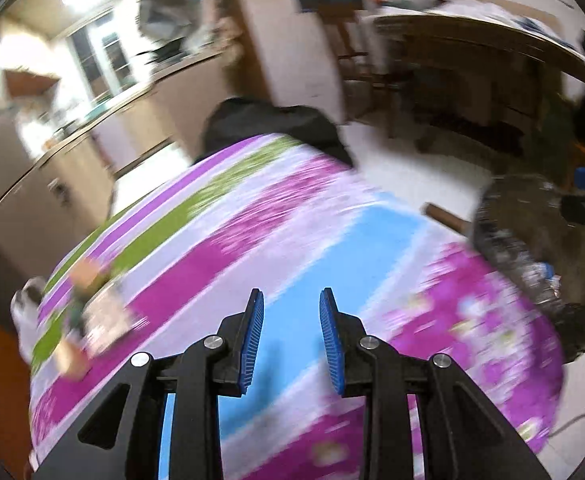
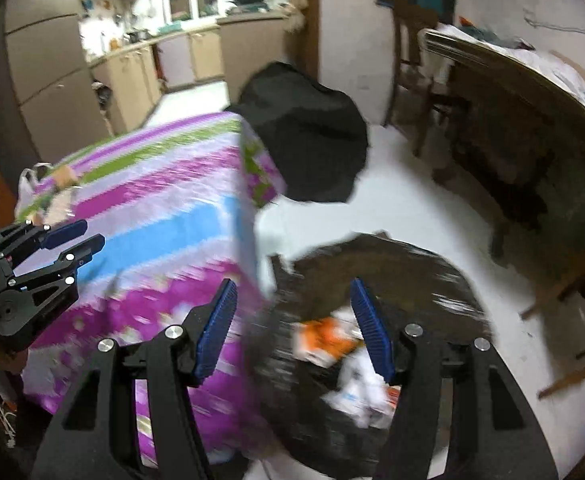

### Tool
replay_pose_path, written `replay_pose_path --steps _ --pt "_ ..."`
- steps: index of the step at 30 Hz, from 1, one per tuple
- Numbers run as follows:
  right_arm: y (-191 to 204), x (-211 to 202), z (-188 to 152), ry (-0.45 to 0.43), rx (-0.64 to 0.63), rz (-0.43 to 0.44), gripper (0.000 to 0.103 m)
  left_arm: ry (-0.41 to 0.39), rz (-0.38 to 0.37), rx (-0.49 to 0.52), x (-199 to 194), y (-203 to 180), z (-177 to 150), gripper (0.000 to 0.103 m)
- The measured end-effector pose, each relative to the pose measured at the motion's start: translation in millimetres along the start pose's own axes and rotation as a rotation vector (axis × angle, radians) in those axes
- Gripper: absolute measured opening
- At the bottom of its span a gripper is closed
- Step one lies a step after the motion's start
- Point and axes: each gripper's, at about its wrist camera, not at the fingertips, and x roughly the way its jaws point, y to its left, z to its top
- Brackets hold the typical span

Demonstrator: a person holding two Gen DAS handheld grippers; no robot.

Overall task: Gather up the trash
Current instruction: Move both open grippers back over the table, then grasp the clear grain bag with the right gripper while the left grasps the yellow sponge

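Kitchen cabinets (image 2: 128, 76) in beige line the far wall, and a white floor (image 2: 412, 208) spreads below them. Nearer, a tabletop (image 1: 312, 232) wears a smooth cloth striped in magenta, sky blue, green and pale lilac, with small flower prints; motion blur smears the pattern. A black, rounded fabric shape (image 2: 312, 132) sits at the far corner of the tabletop. At the far left edge lie a few small blurred items (image 1: 84, 304), tan and green, beside a white plastic bag (image 2: 26, 184); no writing on them can be read.

Beside the tabletop on the floor stands a dark, glossy, crinkled trash bag (image 2: 392, 272), its mouth wide. Inside it lie crumpled white paper (image 2: 360, 392) and an orange-and-white wrapper (image 2: 324, 340); its print is too blurred to read.

The left tongs (image 1: 291, 324) hover over the blue stripe, the ribbed blue pads (image 1: 254, 344) parted with nothing between them. The right tongs (image 2: 292, 328) hang above the bag's mouth, spread wide and empty. A dark wooden table (image 2: 512, 120) and chairs (image 2: 412, 60) stand to the right.
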Motion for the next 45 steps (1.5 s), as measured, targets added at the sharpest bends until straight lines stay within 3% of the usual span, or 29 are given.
replay_pose_path --steps 10,17,23,25,29,39,42,45 --pt "86.4 39.8 9.0 0.055 -0.042 0.170 0.057 0.058 0.189 -0.330 -29.4 156.3 -80.1 0.039" --pt "161.2 67.6 25.2 0.093 -0.126 0.284 0.057 0.060 0.273 -0.530 -48.0 230.2 -115.4 0.043" --pt "232.3 99.1 42.7 0.145 -0.231 0.381 0.058 0.068 0.320 -0.633 -52.0 257.8 -144.1 0.046" --pt "254.8 113.2 50.0 0.160 -0.249 0.400 0.065 0.079 0.329 -0.658 -47.4 261.5 -151.4 0.047" --pt "290.1 133.6 61.6 0.157 -0.281 0.408 0.076 0.088 0.345 -0.706 -47.1 275.9 -166.2 0.049" --pt "343.5 176.4 84.0 0.170 -0.296 0.403 0.079 0.059 0.354 -0.721 -51.3 285.1 -163.0 0.053" --pt "348.8 177.2 81.4 0.146 -0.326 0.358 0.078 0.056 0.349 -0.722 -48.6 284.4 -159.3 0.054" --pt "346.5 172.4 75.9 0.118 -0.357 0.313 0.062 0.053 0.333 -0.717 -46.7 281.0 -153.4 0.054"
